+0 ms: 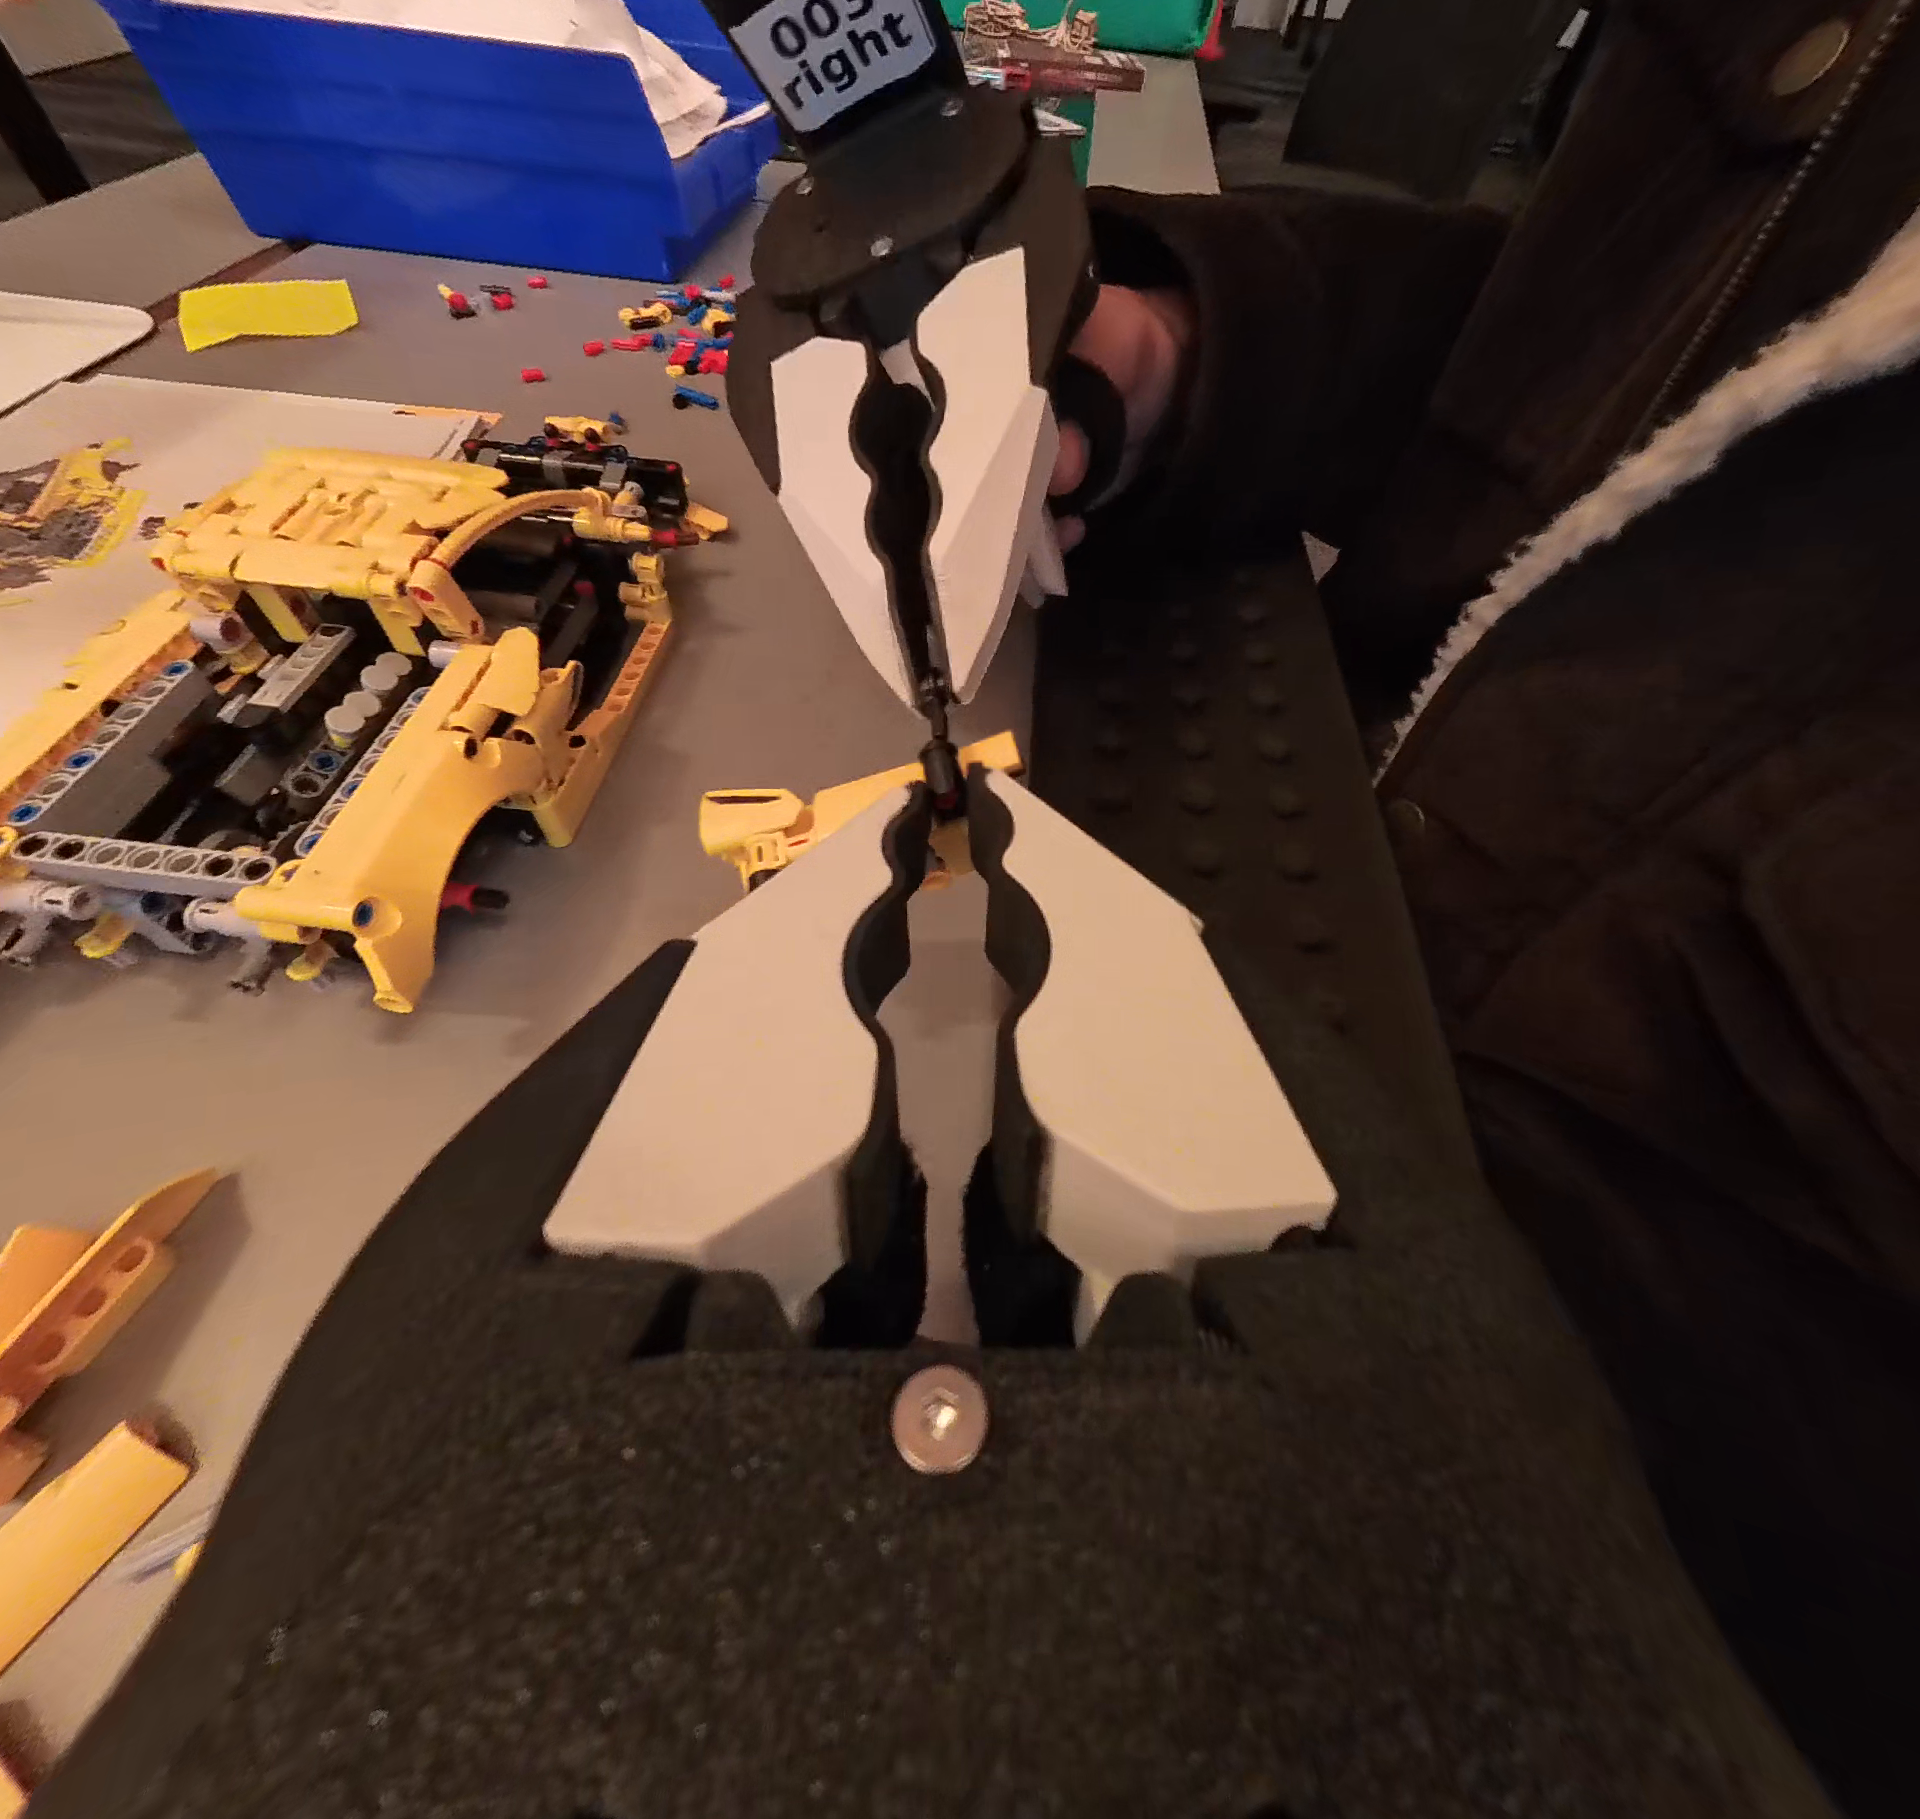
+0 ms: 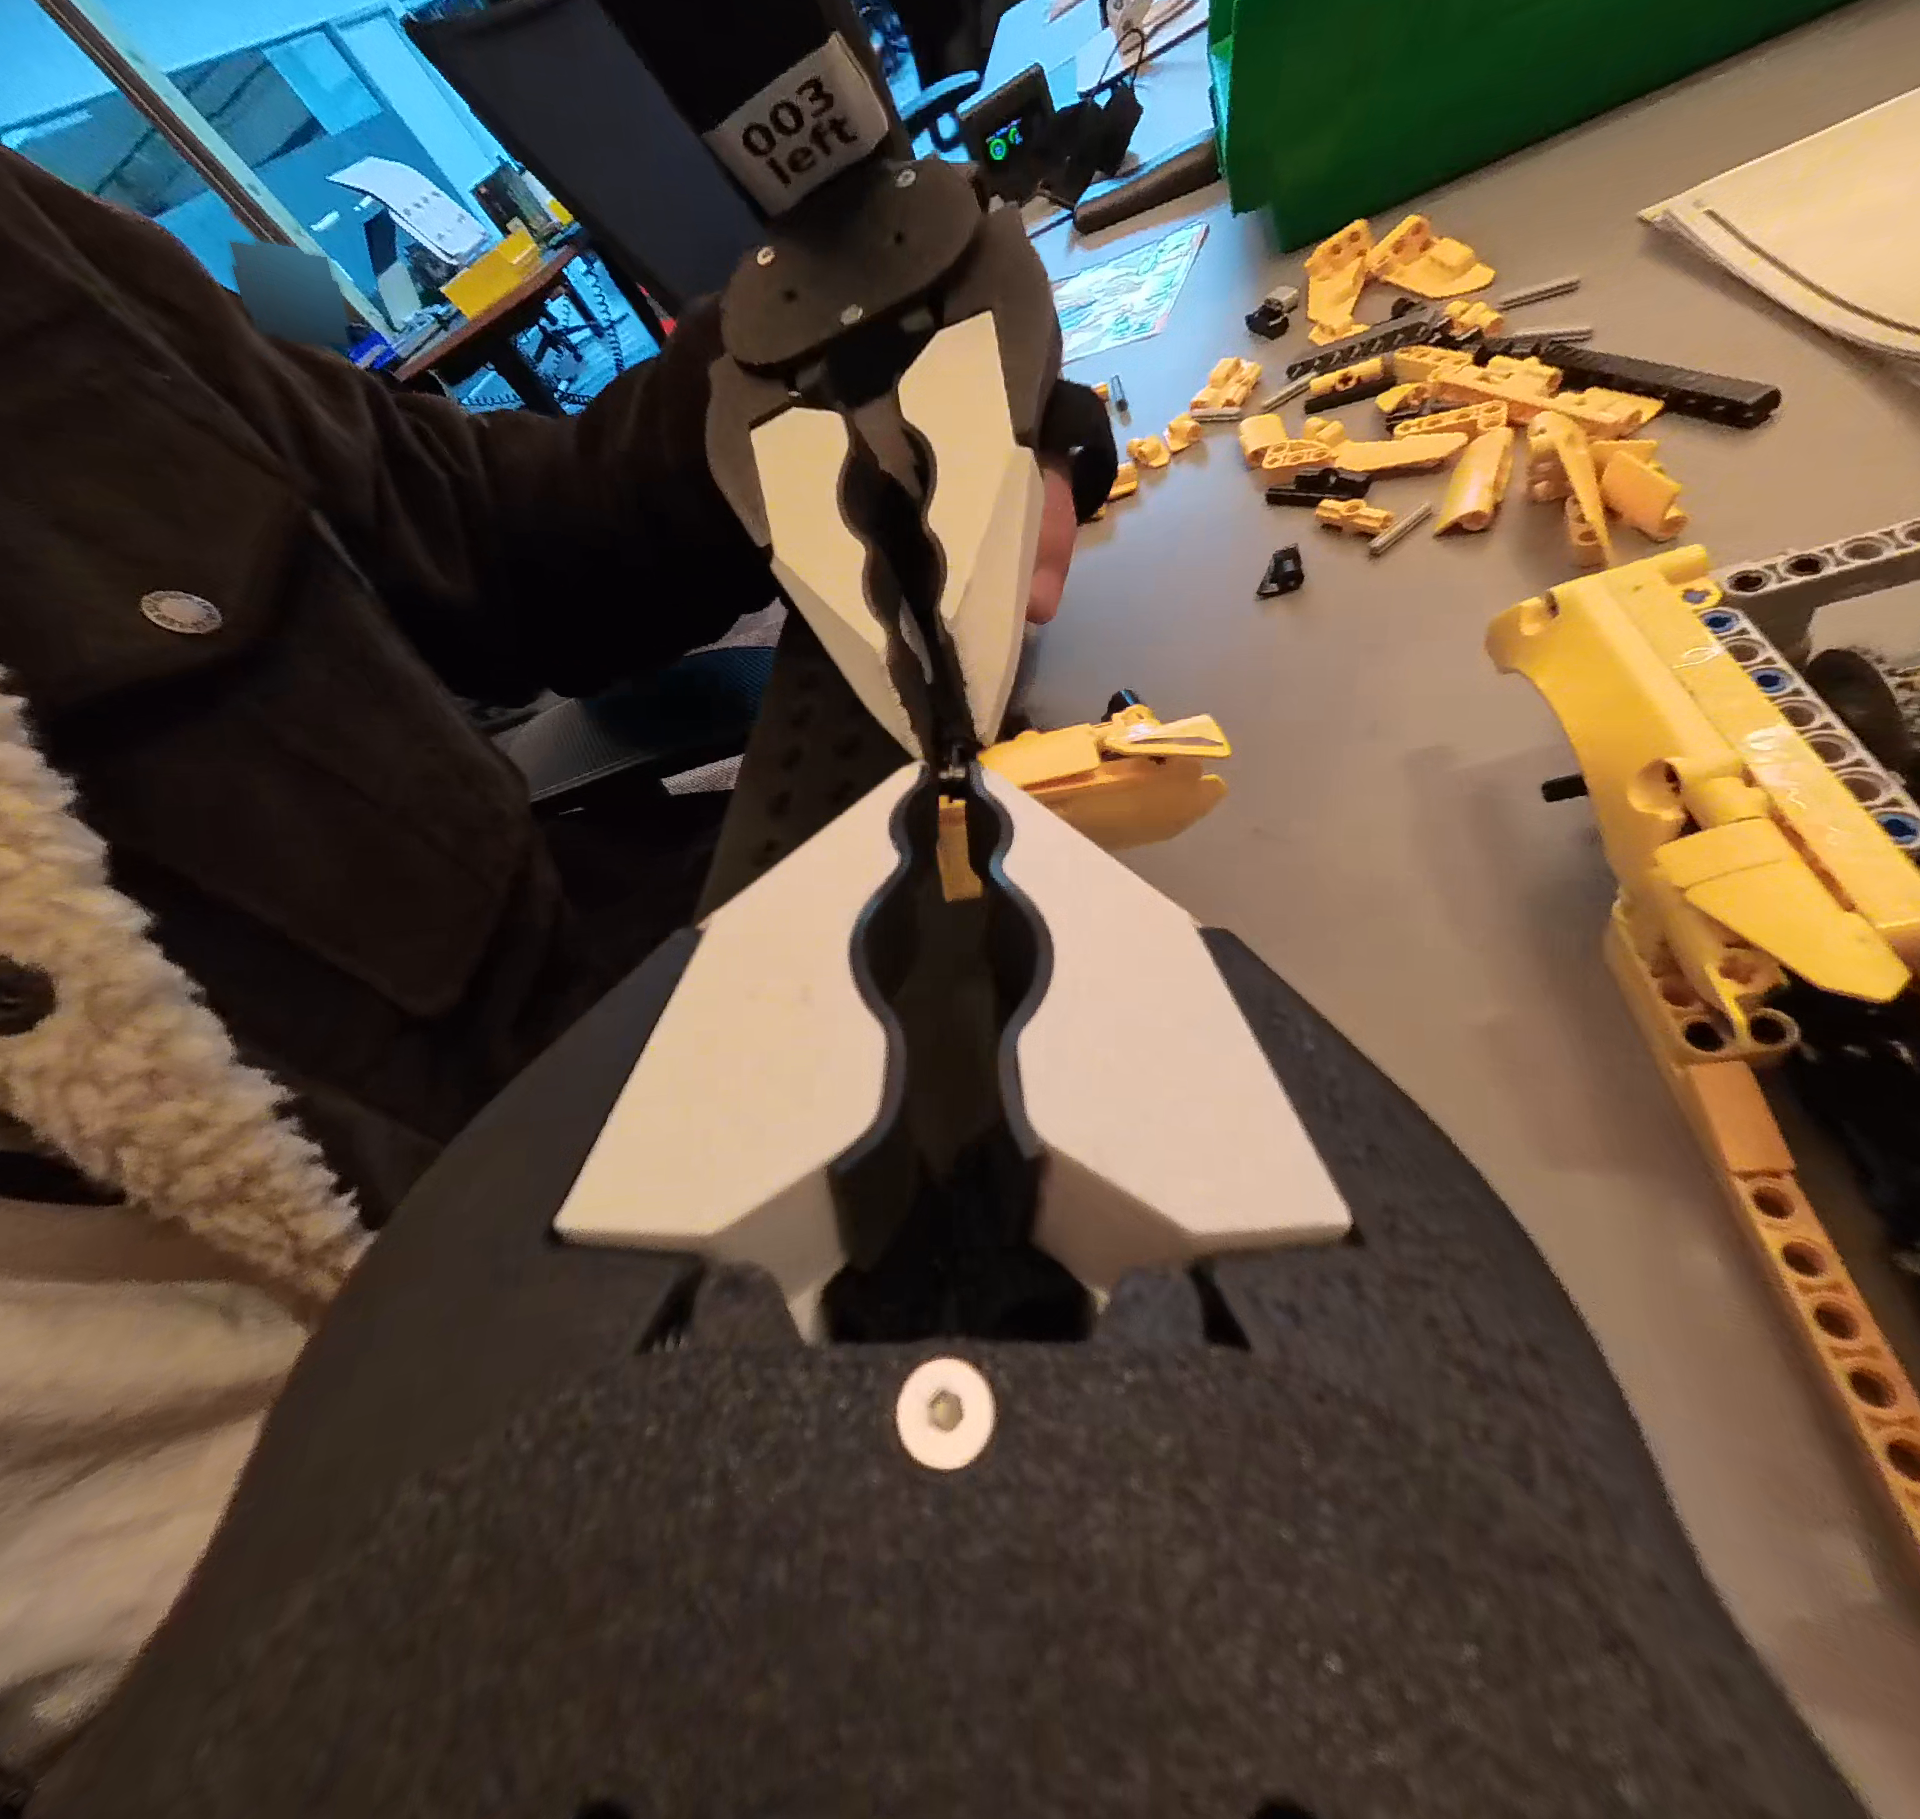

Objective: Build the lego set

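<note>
I hold both grippers tip to tip above the table [image 1: 790, 626]: left gripper [image 1: 940, 803] fingers clamp a small yellow piece [image 1: 951, 850], right gripper [image 2: 951, 782] fingers pinch what looks like a dark pin [image 1: 935, 720], aligned for insertion.

My left tongs [image 1: 940, 798] and right tongs [image 2: 951, 782] meet tip to tip in front of my chest, each pointing at the other. Both pairs are pinched nearly closed, the white fingers [image 1: 1122, 1042] angled to a narrow point. My gloved right hand [image 1: 1117, 408] wraps its handle, and my left hand [image 2: 1060, 512] grips the other, both sleeves dark.
</note>
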`<act>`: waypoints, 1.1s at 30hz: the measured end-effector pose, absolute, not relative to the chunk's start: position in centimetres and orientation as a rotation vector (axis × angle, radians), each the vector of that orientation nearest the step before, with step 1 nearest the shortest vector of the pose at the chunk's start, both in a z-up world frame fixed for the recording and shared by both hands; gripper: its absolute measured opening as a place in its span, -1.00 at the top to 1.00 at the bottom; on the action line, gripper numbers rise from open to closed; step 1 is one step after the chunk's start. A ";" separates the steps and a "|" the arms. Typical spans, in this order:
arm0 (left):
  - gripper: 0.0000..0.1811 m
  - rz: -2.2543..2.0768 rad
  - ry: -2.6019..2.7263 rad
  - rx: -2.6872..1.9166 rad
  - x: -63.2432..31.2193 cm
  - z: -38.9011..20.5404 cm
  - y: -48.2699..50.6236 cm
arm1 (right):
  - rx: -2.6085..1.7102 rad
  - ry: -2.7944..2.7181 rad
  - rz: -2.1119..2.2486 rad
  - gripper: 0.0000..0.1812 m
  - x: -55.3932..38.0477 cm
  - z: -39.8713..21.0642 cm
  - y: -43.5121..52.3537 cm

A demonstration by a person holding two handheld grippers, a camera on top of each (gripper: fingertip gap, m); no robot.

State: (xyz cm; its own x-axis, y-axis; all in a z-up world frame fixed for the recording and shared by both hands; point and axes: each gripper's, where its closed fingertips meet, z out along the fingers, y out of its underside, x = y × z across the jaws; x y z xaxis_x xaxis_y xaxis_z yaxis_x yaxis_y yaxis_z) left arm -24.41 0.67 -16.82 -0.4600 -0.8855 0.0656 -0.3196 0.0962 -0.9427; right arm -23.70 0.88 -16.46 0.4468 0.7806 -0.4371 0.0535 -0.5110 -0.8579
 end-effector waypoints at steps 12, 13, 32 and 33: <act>0.92 -1.382 1.845 -1.153 -24.5 -16.8 0.6 | -1.879 -0.700 1.165 0.96 -23.8 -16.5 0.8; 0.92 -1.376 1.851 -1.154 -24.5 -16.9 0.6 | -1.887 -0.705 1.155 0.96 -23.8 -16.6 0.8; 0.93 -1.403 1.907 -1.159 -24.6 -17.5 0.0 | -1.912 -0.804 1.061 0.96 -23.9 -17.4 0.4; 0.93 -1.395 1.919 -1.156 -24.6 -17.7 -0.1 | -1.921 -0.835 1.032 0.96 -23.9 -17.7 0.3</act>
